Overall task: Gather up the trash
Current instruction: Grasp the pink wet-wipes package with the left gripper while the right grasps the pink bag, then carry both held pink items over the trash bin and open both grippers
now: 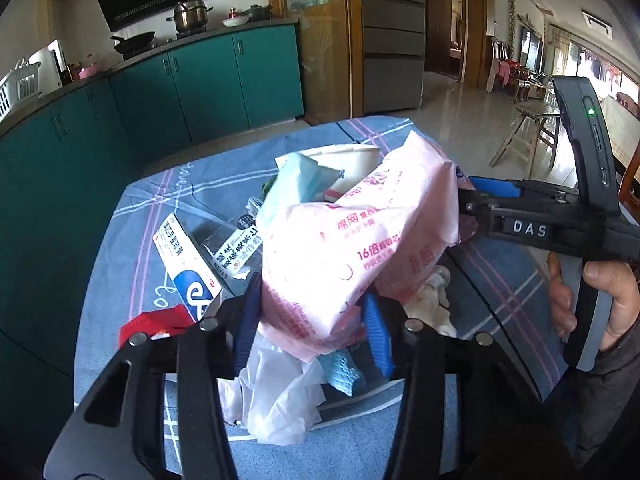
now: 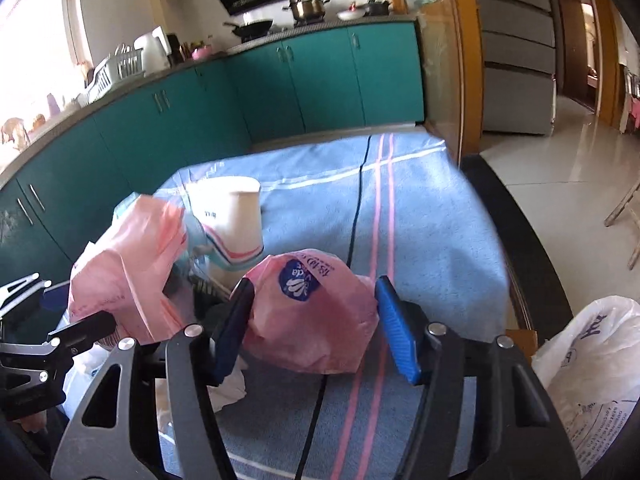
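A pile of trash lies on the blue checked tablecloth (image 1: pixel 192 184). My left gripper (image 1: pixel 312 320) is shut on a large pink plastic wrapper (image 1: pixel 340 248) and holds it above the pile. My right gripper (image 2: pixel 316 328) stands open around a second pink wrapper with a blue logo (image 2: pixel 316 320); it also shows from the side in the left wrist view (image 1: pixel 472 200). A white paper cup (image 2: pixel 236 220) lies behind. The left-held wrapper shows at the left of the right wrist view (image 2: pixel 128 264).
A blue-white toothpaste box (image 1: pixel 188 264), a red packet (image 1: pixel 156 324), white tissue (image 1: pixel 280 392) and a blue wrapper (image 1: pixel 296 188) lie in the pile. A white plastic bag (image 2: pixel 592 360) hangs at the right. Green cabinets (image 1: pixel 180 88) stand behind the table.
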### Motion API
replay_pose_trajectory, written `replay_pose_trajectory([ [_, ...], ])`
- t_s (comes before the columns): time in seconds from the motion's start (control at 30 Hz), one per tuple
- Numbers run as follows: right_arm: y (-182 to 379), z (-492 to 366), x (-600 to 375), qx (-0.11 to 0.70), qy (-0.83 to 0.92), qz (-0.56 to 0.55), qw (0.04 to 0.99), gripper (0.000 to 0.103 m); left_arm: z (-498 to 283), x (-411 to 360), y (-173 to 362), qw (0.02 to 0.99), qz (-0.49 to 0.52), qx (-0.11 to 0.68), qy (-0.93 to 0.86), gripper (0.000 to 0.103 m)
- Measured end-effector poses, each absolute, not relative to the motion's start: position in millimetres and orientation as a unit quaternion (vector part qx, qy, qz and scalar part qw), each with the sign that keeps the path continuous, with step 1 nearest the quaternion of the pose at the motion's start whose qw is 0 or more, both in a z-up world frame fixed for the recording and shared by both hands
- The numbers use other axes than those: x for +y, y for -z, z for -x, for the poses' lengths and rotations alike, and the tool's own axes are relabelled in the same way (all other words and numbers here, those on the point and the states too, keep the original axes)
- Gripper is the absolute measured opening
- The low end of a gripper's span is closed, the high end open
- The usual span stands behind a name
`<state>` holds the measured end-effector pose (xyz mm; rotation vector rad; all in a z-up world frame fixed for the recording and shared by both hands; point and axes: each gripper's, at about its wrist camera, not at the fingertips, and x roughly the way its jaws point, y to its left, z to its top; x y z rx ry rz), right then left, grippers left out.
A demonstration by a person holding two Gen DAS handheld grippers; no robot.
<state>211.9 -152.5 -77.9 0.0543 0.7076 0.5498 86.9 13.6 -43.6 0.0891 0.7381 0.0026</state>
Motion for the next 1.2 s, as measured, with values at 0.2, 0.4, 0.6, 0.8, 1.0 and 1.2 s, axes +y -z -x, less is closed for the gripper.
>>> replay_pose_trajectory([
  [0.2, 58.4, -196.0, -196.8, 0.283, -0.184, -0.05, 0.94, 0.062, -62.4, 20.1, 17.0, 0.947, -0.02, 0.321, 0.004, 0.045],
  [0.4, 68.5, -175.1, -290.8, 0.265, 0.083, -0.088, 0.957, 0.062, -61.2, -5.8, -7.9, 0.954, -0.011, 0.296, 0.053, 0.045],
  [0.6, 102.4, -160.5, -349.0, 0.321, 0.16, -0.156, 0.92, 0.063, -93.6, -77.5, 4.3, 0.937, -0.038, 0.315, 0.143, 0.045],
  [0.8, 88.8, -126.6, -374.5, 0.241, 0.22, -0.22, 0.919, 0.092, -127.5, -151.6, 38.1, 0.91, -0.037, 0.352, 0.216, 0.045],
  [1.0, 76.0, -75.8, -399.9, 0.119, 0.286, -0.298, 0.903, 0.099, -150.7, -209.9, 67.2, 0.882, -0.047, 0.386, 0.266, 0.047],
  [1.2, 73.3, -78.2, -420.1, 0.114, 0.294, -0.323, 0.892, 0.099, -154.2, -238.9, 72.5, 0.877, -0.06, 0.376, 0.291, 0.086],
])
